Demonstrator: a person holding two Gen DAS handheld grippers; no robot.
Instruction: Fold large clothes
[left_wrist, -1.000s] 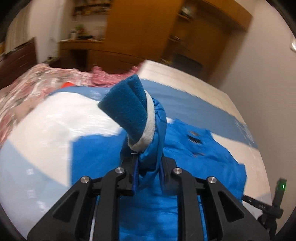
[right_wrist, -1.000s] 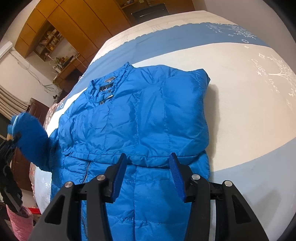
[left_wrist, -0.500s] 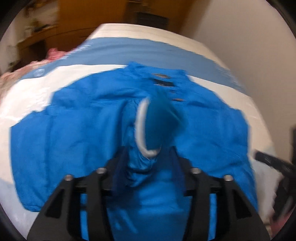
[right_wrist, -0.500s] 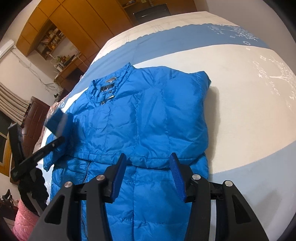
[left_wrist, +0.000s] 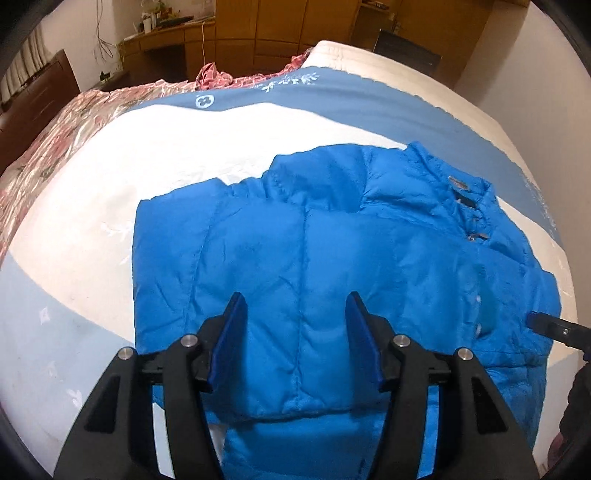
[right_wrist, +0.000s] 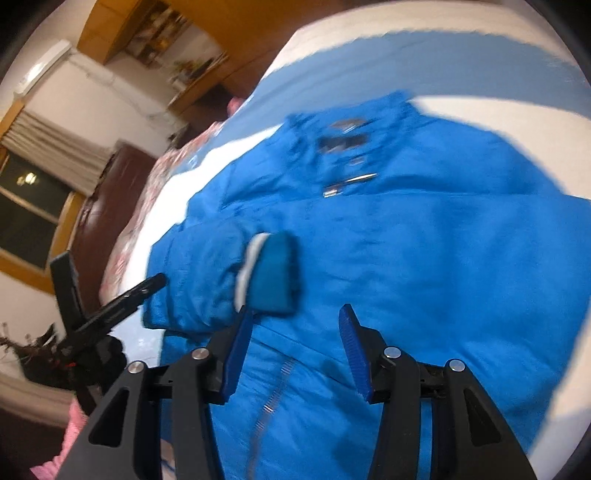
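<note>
A bright blue puffer jacket (left_wrist: 332, 258) lies front up on the bed, collar and zip (right_wrist: 347, 155) at the far side. One sleeve is folded across its chest, and the fleece cuff with a white rim (right_wrist: 273, 273) rests there. My left gripper (left_wrist: 297, 325) hovers over the jacket's side; its jaws are opening, with only flat fabric below them. The cuff does not show in the left wrist view. My right gripper (right_wrist: 295, 321) is open just short of the cuff, nothing between its pads. The left gripper (right_wrist: 110, 306) shows beside the sleeve.
The bed has a white and pale blue cover (left_wrist: 92, 221). A pink floral quilt (left_wrist: 55, 140) lies along its far left side. Wooden cupboards and a desk (left_wrist: 177, 40) stand behind the bed. The right gripper's tip (left_wrist: 546, 325) pokes in at the jacket's right edge.
The left gripper opened and let go of the sleeve cuff, which now lies on the jacket's chest. The right gripper swung left across the jacket toward the cuff.
</note>
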